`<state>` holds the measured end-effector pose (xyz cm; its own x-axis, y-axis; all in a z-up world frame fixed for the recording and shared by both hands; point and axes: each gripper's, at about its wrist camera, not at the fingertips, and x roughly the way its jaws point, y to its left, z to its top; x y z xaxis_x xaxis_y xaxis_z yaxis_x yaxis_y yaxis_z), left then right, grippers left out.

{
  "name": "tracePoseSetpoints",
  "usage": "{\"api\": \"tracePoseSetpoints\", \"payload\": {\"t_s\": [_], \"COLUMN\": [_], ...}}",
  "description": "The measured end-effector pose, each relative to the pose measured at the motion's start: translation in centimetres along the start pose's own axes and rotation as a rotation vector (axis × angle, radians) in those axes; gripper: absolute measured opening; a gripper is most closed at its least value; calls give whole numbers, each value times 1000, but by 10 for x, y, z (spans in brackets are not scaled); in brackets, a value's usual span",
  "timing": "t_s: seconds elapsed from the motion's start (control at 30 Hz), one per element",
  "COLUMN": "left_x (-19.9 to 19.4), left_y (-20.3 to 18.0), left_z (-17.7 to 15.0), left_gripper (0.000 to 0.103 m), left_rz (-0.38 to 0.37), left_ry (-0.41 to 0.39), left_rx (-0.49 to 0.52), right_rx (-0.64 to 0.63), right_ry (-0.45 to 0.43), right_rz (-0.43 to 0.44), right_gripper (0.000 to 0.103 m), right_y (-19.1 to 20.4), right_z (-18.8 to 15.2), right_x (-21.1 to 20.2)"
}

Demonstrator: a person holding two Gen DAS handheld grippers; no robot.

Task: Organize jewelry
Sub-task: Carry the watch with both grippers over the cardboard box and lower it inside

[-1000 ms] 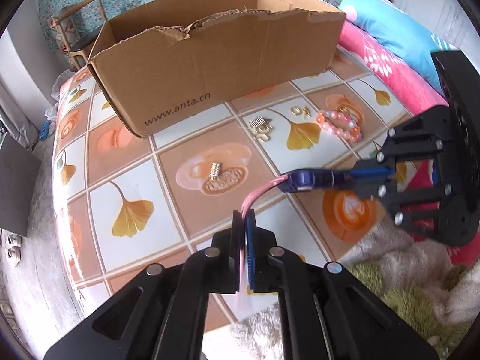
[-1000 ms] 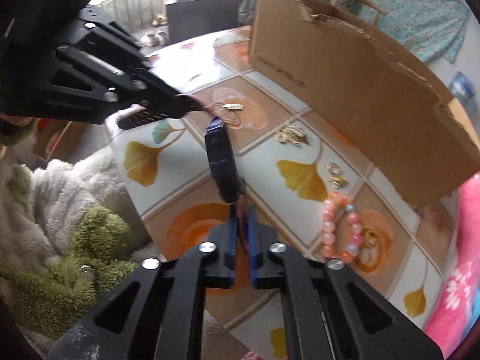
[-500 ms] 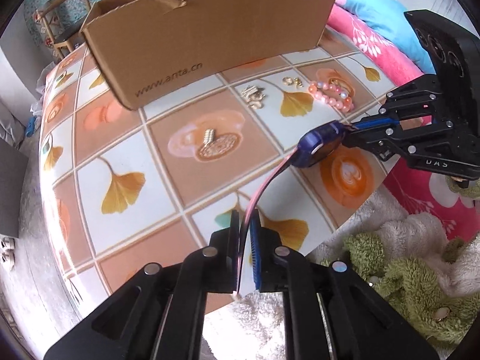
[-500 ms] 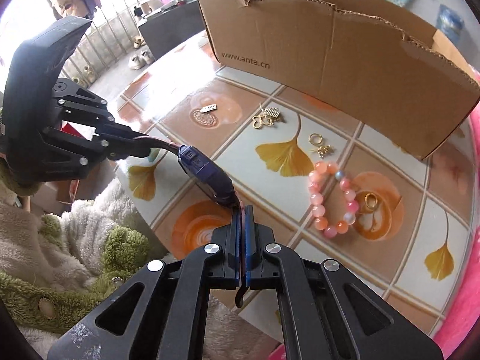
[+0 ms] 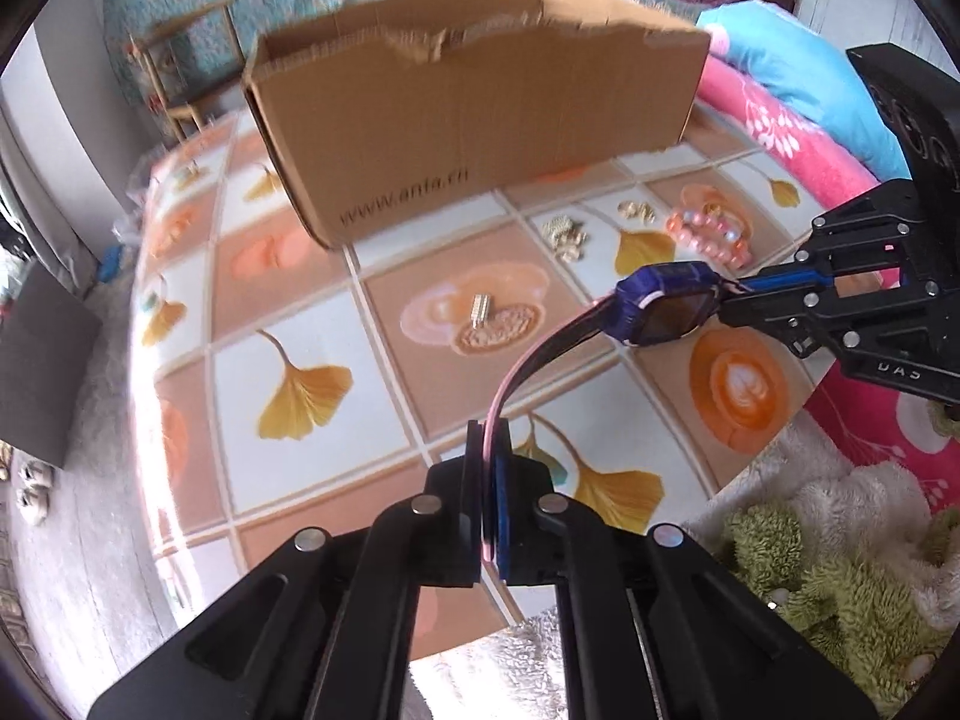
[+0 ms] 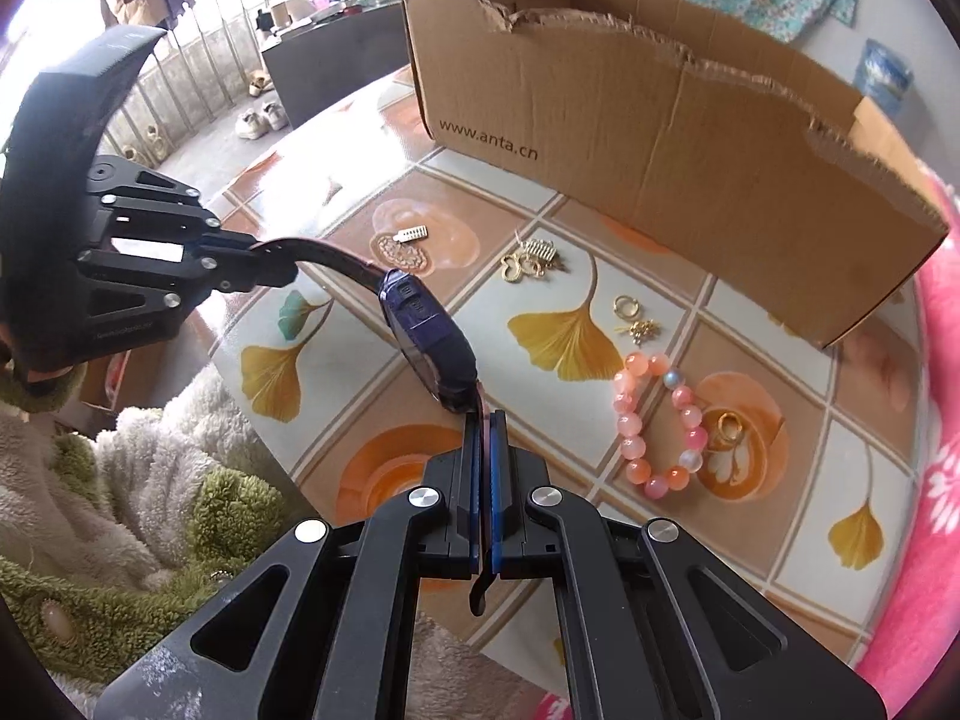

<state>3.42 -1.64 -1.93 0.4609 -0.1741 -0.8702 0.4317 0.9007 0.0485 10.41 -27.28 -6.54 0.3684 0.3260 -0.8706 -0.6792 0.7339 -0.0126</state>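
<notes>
A purple watch [image 5: 666, 309] with a pink-lined strap hangs in the air above the table, stretched between both grippers. My left gripper [image 5: 489, 438] is shut on one strap end; my right gripper [image 6: 485, 420] is shut on the other, next to the watch body [image 6: 429, 339]. Each gripper shows in the other's view: the right one [image 5: 738, 288], the left one [image 6: 282, 264]. On the table lie a pink bead bracelet [image 6: 657, 420], gold rings [image 6: 729, 426], gold earrings [image 6: 633, 315], gold charms [image 6: 531, 261] and a small silver piece [image 6: 411, 234].
An open cardboard box [image 6: 660, 114] stands at the back of the patterned tablecloth [image 5: 288, 336]. A pink and blue quilt [image 5: 798, 102] lies at the right. A fluffy green and white sleeve [image 6: 150, 480] is at the table's near edge. A person sits far behind.
Both grippers have kept hold of the watch and lifted it a little; the watch has turned so that its face shows in the left wrist view.
</notes>
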Motion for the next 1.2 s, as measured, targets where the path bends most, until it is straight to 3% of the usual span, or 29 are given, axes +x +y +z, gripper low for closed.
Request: {"api": "tracePoseSetpoints", "payload": {"t_s": [0.17,0.37,0.47,0.6,0.7,0.87,1.0,1.2], "left_x": [-47,-111,-132,-129,-106,-27,31,102], "left_y": [-7,-7,-1,13,28,47,47,52], "left_z": [10,45,79,129,172,237,263,283], "left_gripper": [3,3,3,3,3,3,3,3], "left_rz": [36,65,88,83,71,36,23,-29], "left_ry": [-117,-309,-405,-427,-371,-163,3,226], "left_rx": [18,50,78,98,108,127,168,168], "right_rx": [3,-52,-86,-96,-90,-25,17,3], "right_ry": [-80,-257,-323,-325,-242,-24,186,376], "right_rz": [-52,-160,-220,-219,-186,-89,-14,1], "right_gripper": [1,1,1,1,1,1,1,1], "right_y": [10,11,-2,-38,-72,-126,-164,-185], "right_z": [8,37,61,106,139,180,203,216], "right_x": [-37,-106,-129,-133,-112,-53,11,77]}}
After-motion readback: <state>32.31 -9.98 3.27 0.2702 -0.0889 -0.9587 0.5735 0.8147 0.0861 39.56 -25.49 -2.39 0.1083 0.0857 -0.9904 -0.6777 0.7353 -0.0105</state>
